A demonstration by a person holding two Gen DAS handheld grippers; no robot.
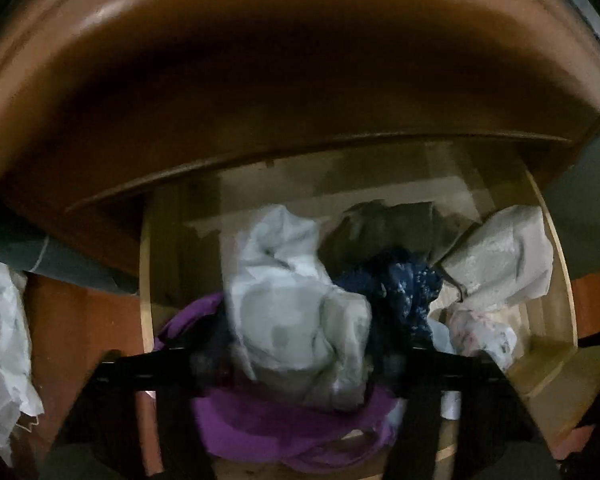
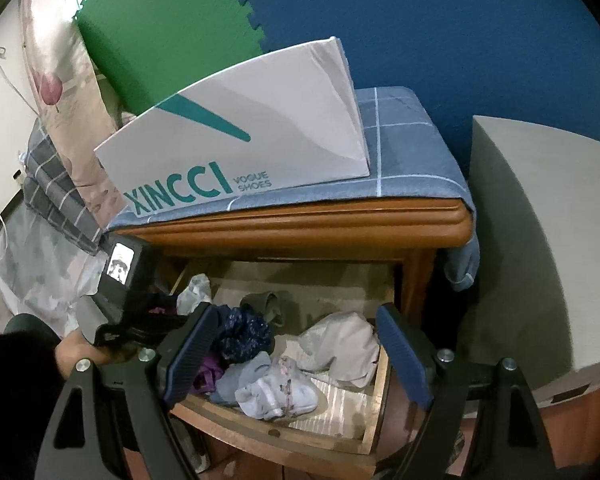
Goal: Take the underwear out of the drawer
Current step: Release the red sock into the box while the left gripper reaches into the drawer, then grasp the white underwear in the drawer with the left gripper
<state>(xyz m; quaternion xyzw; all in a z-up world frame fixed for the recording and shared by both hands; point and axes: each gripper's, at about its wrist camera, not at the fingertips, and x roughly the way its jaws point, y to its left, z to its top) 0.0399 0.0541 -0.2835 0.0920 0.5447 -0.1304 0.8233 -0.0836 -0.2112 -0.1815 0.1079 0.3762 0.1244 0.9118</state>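
The wooden drawer (image 2: 284, 436) is pulled open and holds several crumpled underwear pieces. In the left wrist view my left gripper (image 1: 300, 364) is inside the drawer with its fingers closed on a pale grey-white piece (image 1: 296, 312), over a purple piece (image 1: 284, 428). A dark blue patterned piece (image 1: 404, 288) and a cream piece (image 1: 504, 256) lie to its right. In the right wrist view my right gripper (image 2: 300, 356) is open above the drawer front, over a light blue and white piece (image 2: 272, 392). The left gripper's body (image 2: 120, 304) shows at the drawer's left.
The nightstand top (image 2: 340, 220) overhangs the drawer and carries a blue checked cloth (image 2: 412, 152) and a white XINCCI shoe box (image 2: 240, 136). A grey block (image 2: 540, 240) stands to the right. Bedding (image 2: 60, 184) lies at left.
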